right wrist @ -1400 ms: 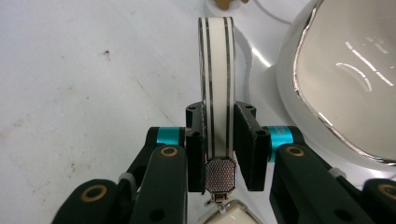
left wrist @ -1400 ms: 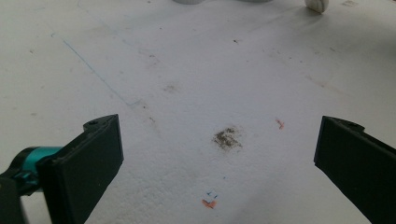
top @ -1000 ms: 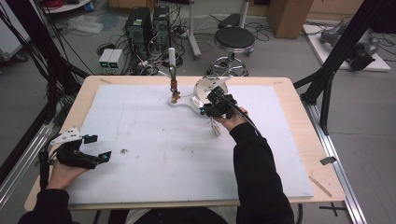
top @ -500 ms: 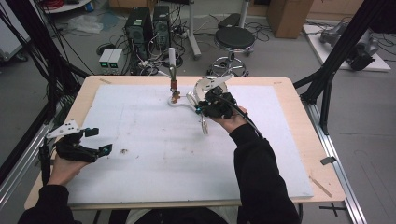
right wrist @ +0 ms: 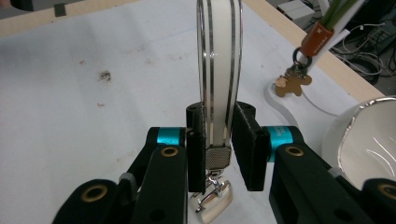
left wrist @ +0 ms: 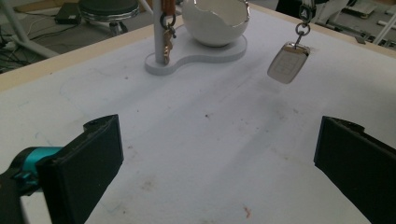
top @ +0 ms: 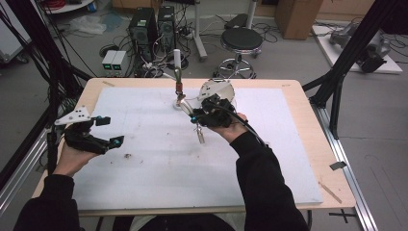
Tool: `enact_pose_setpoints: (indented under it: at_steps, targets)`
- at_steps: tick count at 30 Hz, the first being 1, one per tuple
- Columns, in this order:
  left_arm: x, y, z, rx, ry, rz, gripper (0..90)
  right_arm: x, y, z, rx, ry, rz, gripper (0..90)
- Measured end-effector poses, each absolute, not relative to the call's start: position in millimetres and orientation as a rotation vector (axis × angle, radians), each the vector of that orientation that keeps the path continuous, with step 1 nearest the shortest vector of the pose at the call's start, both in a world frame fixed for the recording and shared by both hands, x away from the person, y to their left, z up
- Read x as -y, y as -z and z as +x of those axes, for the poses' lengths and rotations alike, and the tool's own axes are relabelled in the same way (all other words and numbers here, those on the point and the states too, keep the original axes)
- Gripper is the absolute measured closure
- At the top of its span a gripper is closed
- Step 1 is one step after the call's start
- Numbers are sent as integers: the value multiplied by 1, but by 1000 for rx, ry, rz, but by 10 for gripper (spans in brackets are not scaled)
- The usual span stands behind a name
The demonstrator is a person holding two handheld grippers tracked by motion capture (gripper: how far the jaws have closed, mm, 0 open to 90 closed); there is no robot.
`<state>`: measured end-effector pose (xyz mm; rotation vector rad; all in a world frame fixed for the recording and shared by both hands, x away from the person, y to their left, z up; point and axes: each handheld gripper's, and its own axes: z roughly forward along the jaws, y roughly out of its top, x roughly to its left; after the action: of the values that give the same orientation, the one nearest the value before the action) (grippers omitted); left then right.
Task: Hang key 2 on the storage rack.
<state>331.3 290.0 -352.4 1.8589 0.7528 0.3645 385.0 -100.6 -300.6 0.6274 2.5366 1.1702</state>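
A white key fob [top: 199, 135] with silver trim hangs over the white mat [top: 159, 173], and my right gripper [top: 194, 119] is shut on its ring end. In the right gripper view the fob [right wrist: 219, 70] sits pinched between the pads [right wrist: 244, 135]. The left gripper view has the fob [left wrist: 288, 63] dangling in the air. My left gripper [top: 109, 131] hovers open near the table's left edge, its jaws wide apart [left wrist: 217, 158] with nothing between them.
A white stand [top: 179, 102] at the table's far middle carries a post with a hanging key [left wrist: 166, 39] and a white bowl [left wrist: 215, 23]. That bowl [right wrist: 369, 135] is just right of my right gripper. Dark specks [top: 128, 155] mark the mat.
My right gripper has come away from the bowl toward the left and near side, with the fob now dangling below it. The left gripper has risen and moved slightly forward.
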Motion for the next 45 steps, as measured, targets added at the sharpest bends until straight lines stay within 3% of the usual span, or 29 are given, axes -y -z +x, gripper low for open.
enact_pose_setpoints:
  at_steps: [22,35,39,45]
  targets:
    - [-249,324,347,-637,-323,1876,33,51,299,372,-2591,-1223,500,756]
    - [-214,312,358,-540,-249,1918,75,42,299,367,-2601,-1241,490,756]
    - [-210,304,360,-516,-238,1896,101,42,299,366,-2599,-1246,486,756]
    - [-205,301,368,-493,-163,1883,245,41,298,367,-2600,-1261,483,756]
